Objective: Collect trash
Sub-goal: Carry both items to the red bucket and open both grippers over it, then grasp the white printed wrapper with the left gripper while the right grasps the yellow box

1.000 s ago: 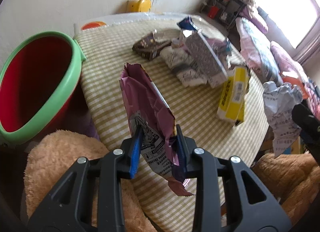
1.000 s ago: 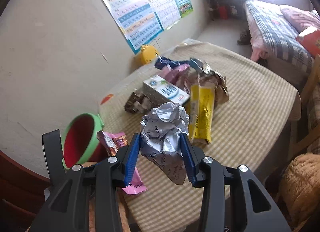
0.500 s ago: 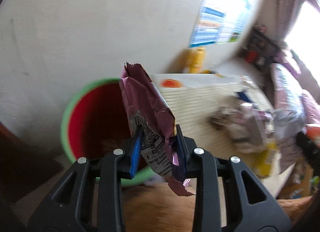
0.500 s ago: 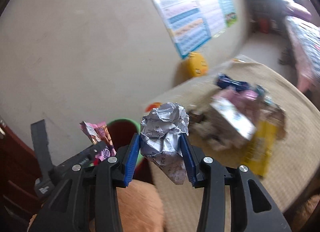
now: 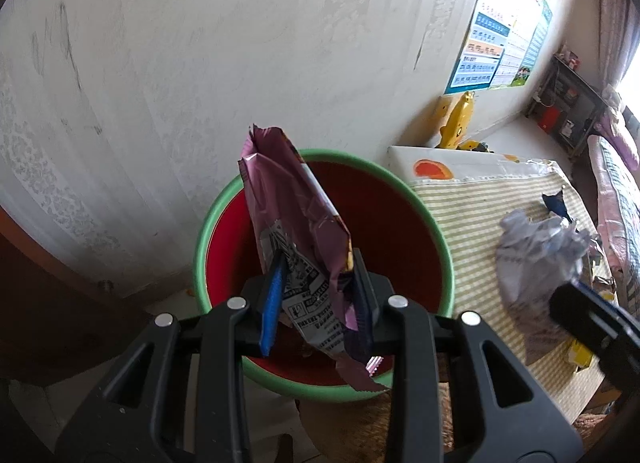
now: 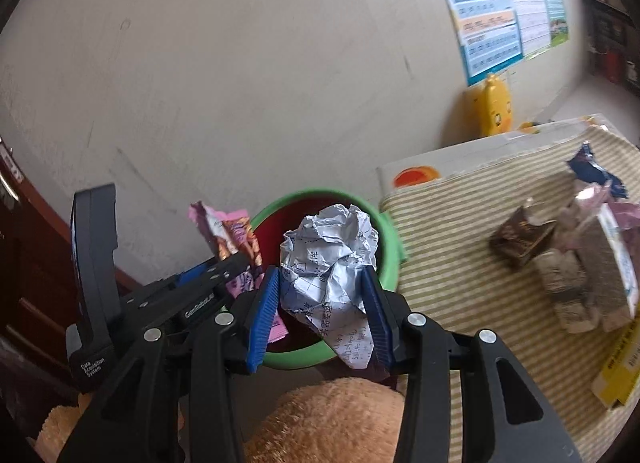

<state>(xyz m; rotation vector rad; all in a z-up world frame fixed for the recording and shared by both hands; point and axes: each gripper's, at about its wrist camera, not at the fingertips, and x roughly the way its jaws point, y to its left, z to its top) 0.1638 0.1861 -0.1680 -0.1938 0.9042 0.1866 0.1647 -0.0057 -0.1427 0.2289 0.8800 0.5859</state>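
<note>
My left gripper [image 5: 316, 303] is shut on a purple snack wrapper [image 5: 292, 223] that stands up over the mouth of the red bin with a green rim [image 5: 444, 247]. My right gripper [image 6: 322, 303] is shut on a crumpled ball of printed paper [image 6: 330, 259], held in front of the same bin [image 6: 390, 259] near its table-side rim. The left gripper [image 6: 236, 263] and its wrapper [image 6: 228, 231] show at the left of the right wrist view. The paper ball [image 5: 540, 247] shows blurred at the right of the left wrist view.
A table with a striped cloth [image 6: 460, 263] stands right of the bin, with several wrappers and cartons [image 6: 572, 263] and a yellow box [image 6: 620, 371] on it. A tan fuzzy cushion [image 6: 332, 423] lies below the grippers. The wall is close behind the bin.
Both grippers have swung left from over the table to the bin, each carrying its piece of trash. The wrapper now hangs over the bin's mouth; the paper ball is beside it.
</note>
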